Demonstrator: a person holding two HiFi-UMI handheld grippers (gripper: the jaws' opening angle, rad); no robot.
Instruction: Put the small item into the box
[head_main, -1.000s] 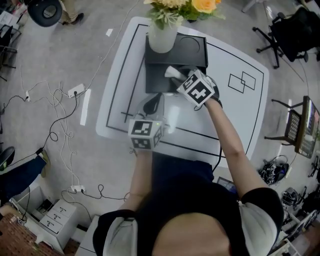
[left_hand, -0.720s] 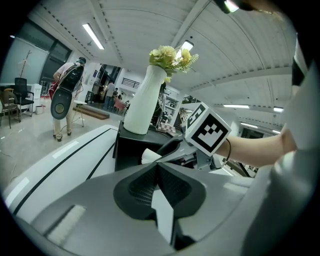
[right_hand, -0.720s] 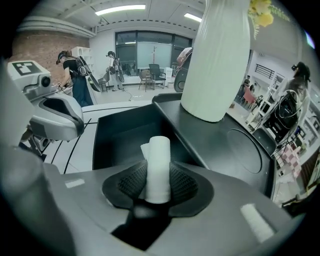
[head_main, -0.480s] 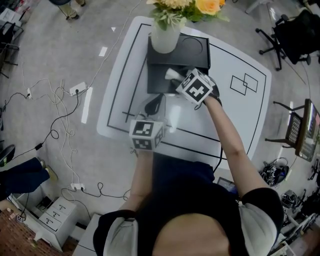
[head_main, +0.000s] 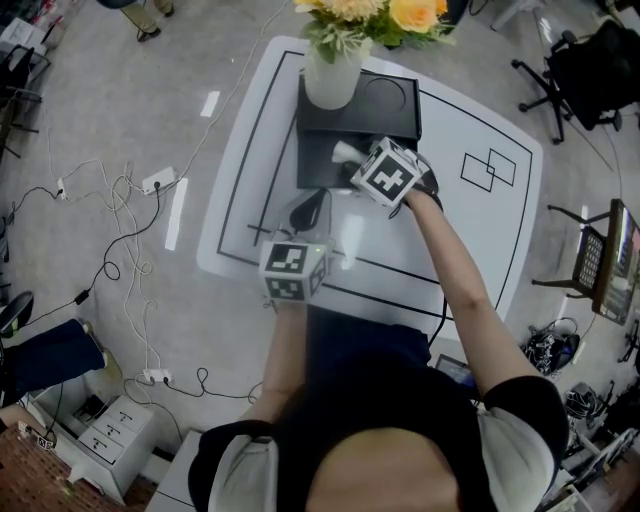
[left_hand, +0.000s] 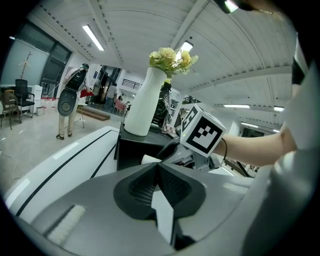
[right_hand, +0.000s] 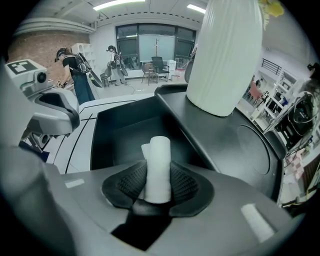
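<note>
A small white roll (right_hand: 158, 167) stands upright between the pads of my right gripper (right_hand: 158, 182), whose jaws are opening while the pads still touch it. The roll (head_main: 345, 151) hangs over the open compartment of the black box (head_main: 325, 170) on the white table. In the right gripper view the box's dark hollow (right_hand: 125, 135) lies just below and beyond the roll. My left gripper (head_main: 308, 203) rests nearer the table's front edge, shut with nothing in it (left_hand: 157, 167); from it I see the right gripper's marker cube (left_hand: 205, 132) at the box (left_hand: 137, 145).
A white vase (head_main: 328, 75) of flowers stands on the box's far side, next to a round mark on the lid (head_main: 385, 98). The vase (right_hand: 225, 55) rises close behind the right gripper. Black lines mark the table (head_main: 480, 230). Cables and office chairs lie on the floor around.
The right gripper with the roll has edged slightly left over the box. The left gripper has stayed where it was.
</note>
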